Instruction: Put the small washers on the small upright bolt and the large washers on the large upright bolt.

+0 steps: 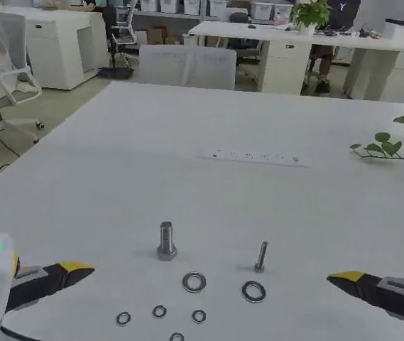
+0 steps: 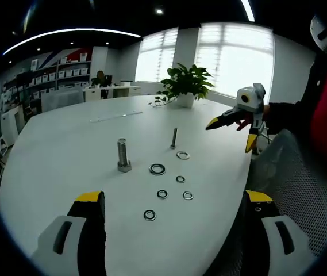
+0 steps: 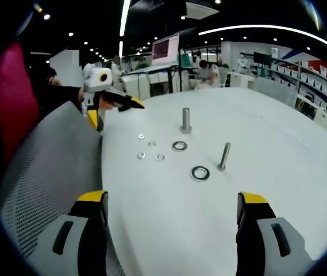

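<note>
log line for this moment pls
left gripper open, empty | right gripper open, empty | large bolt bare | small bolt bare | washers all loose on table

The left gripper (image 2: pixel 173 198), black with yellow-tipped jaws, and the matching right gripper (image 3: pixel 172 197) hover over the near edge of the white table (image 1: pixel 187 185), well apart, jaws spread wide and empty, tips pointing inward. A dark-sleeved arm (image 2: pixel 284 115) holds the right one.
</note>
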